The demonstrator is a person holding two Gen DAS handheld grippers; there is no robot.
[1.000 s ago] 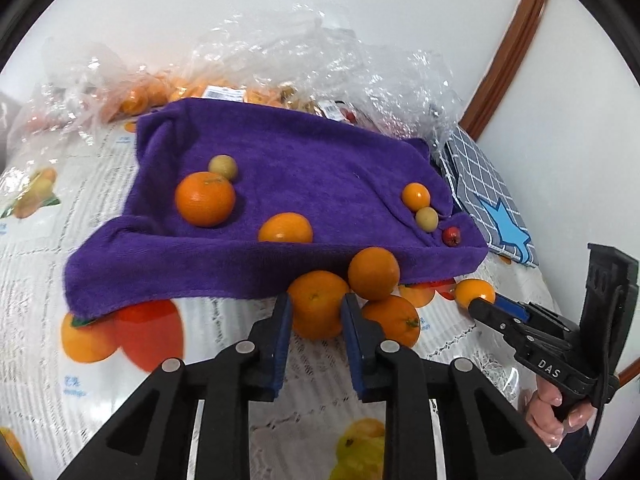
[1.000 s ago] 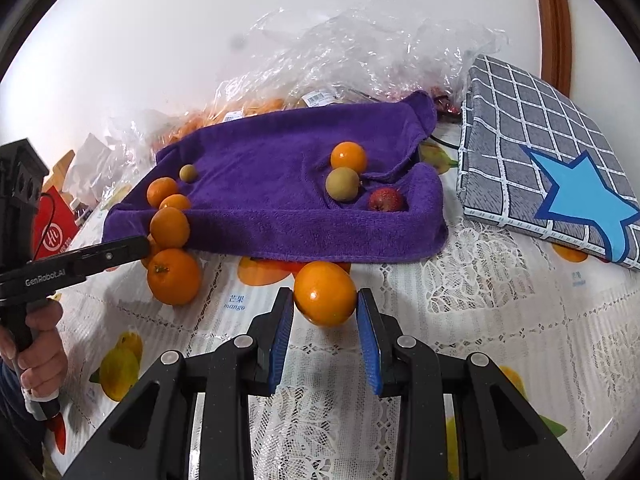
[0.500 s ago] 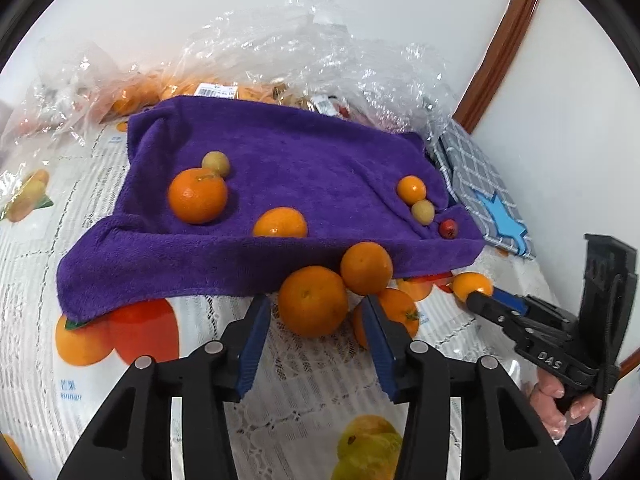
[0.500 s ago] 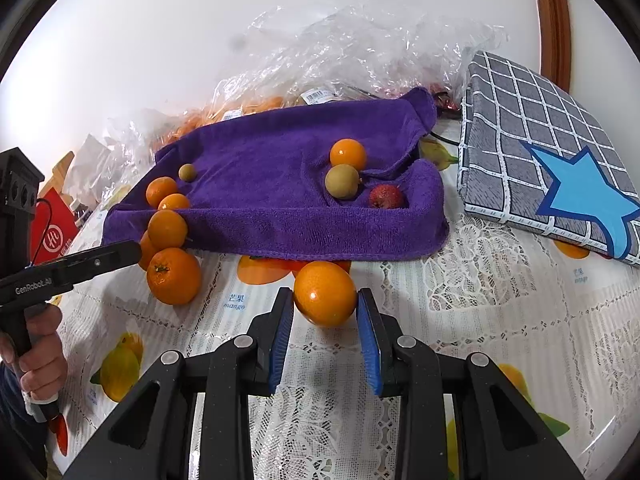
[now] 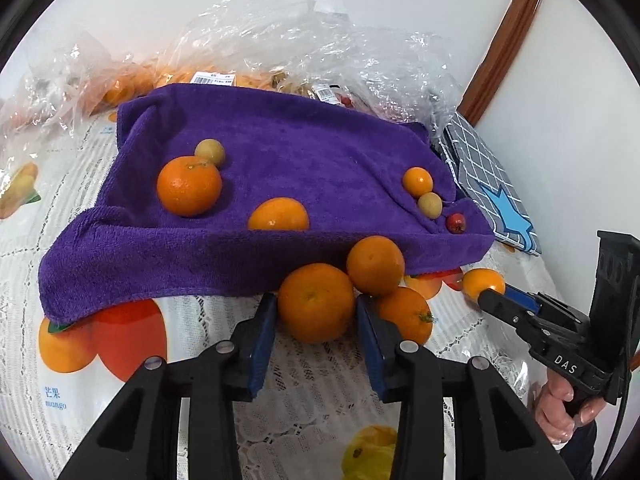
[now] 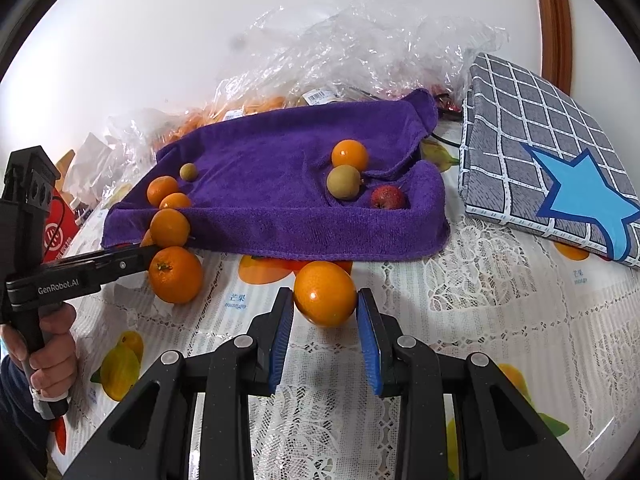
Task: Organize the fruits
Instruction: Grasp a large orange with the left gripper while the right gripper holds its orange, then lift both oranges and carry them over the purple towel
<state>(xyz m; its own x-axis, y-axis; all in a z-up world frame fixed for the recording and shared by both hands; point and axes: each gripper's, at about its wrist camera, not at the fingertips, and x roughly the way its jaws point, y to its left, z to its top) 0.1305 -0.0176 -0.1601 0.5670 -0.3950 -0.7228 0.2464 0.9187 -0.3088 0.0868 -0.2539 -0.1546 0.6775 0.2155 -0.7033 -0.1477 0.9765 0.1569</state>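
Left wrist view: one purple terry towel on the fruit-print lace tablecloth. On it: two oranges, one small orange, two yellowish round fruits, one small red fruit. Three oranges cluster at its front edge. Left gripper jaws closing around the nearest orange, pads not clearly pressing. Right gripper clamped on one glossy orange on the cloth just beside the towel. Right wrist view alone shows the whole grey checked cushion and the left-side red box.
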